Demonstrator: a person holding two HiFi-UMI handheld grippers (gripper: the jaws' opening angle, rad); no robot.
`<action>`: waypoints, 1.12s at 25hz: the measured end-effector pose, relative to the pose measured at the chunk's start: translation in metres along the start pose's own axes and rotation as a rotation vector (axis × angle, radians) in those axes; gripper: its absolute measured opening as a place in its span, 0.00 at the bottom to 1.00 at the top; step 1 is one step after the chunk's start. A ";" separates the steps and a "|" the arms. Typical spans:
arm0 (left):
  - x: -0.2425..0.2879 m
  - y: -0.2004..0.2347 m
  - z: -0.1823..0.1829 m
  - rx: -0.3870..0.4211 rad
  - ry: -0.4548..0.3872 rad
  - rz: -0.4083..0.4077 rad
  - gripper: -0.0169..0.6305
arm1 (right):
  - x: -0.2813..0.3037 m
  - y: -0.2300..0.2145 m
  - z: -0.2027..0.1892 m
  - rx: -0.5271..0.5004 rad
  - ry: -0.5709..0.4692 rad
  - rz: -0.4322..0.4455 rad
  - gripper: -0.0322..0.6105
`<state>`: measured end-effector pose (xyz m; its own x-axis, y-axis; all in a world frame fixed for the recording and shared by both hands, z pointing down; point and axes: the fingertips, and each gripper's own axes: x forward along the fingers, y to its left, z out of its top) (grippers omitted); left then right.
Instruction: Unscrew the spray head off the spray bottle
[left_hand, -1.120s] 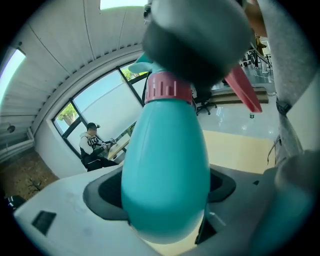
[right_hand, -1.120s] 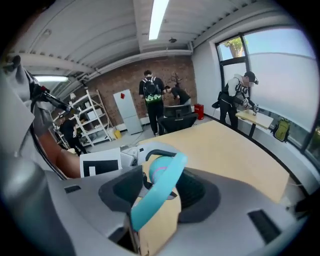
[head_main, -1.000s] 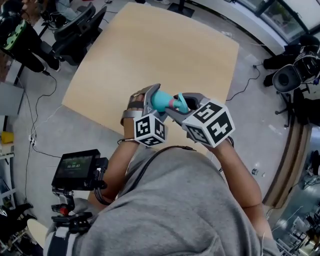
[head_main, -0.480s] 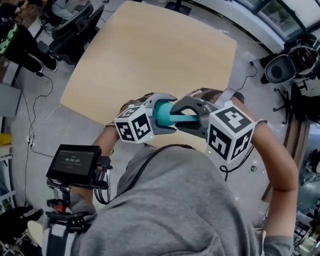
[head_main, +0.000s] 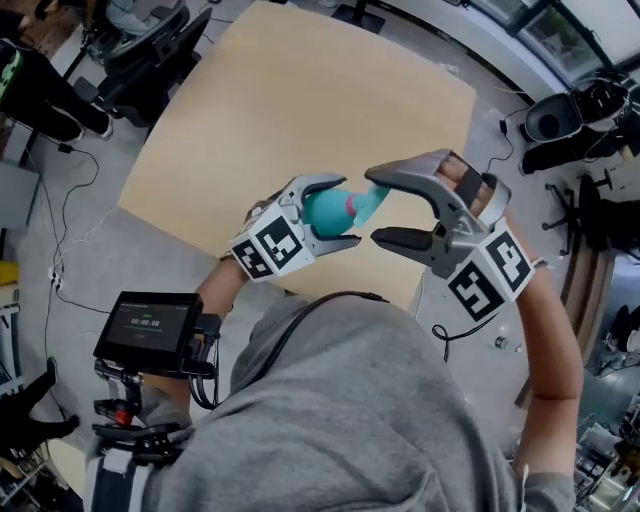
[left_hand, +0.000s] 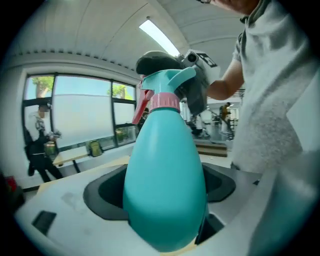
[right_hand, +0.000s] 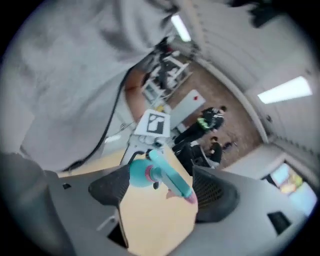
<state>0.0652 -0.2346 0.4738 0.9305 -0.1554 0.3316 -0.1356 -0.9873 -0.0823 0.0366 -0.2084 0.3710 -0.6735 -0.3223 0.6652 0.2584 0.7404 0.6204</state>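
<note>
A teal spray bottle (head_main: 326, 212) with a pink collar (left_hand: 164, 101) and a teal spray head (head_main: 368, 203) is held up in the air over the near edge of the table. My left gripper (head_main: 340, 210) is shut on the bottle's round body (left_hand: 165, 185). My right gripper (head_main: 372, 207) has just been opening, and its jaws now stand wide apart. The spray head (right_hand: 172, 181) lies between the right gripper's (right_hand: 162, 192) pads without touching them. In the left gripper view the right gripper's dark jaw (left_hand: 196, 87) shows behind the spray head (left_hand: 167, 80).
A bare wooden table (head_main: 300, 100) stretches ahead below the grippers. Office chairs (head_main: 150, 50) stand beyond its far left corner, and more gear (head_main: 570, 110) stands at the right. A small screen device (head_main: 148, 326) hangs at my left side. Cables cross the floor.
The right gripper has let go of the spray head, opened wide and rolled over. Both hands have lifted, and the bottle has turned with the left gripper.
</note>
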 end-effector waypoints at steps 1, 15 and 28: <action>-0.001 0.015 -0.003 -0.023 0.007 0.099 0.66 | -0.012 -0.017 -0.002 0.210 -0.077 -0.091 0.63; 0.013 0.063 0.028 0.129 0.076 0.570 0.66 | 0.002 -0.051 -0.053 1.362 -0.290 -0.627 0.50; -0.031 -0.062 0.062 0.036 -0.253 -0.396 0.66 | -0.010 -0.016 0.067 0.767 -0.556 0.084 0.29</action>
<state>0.0655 -0.1669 0.4103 0.9625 0.2505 0.1045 0.2548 -0.9665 -0.0297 -0.0072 -0.1772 0.3266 -0.9575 -0.0700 0.2799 -0.0712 0.9974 0.0059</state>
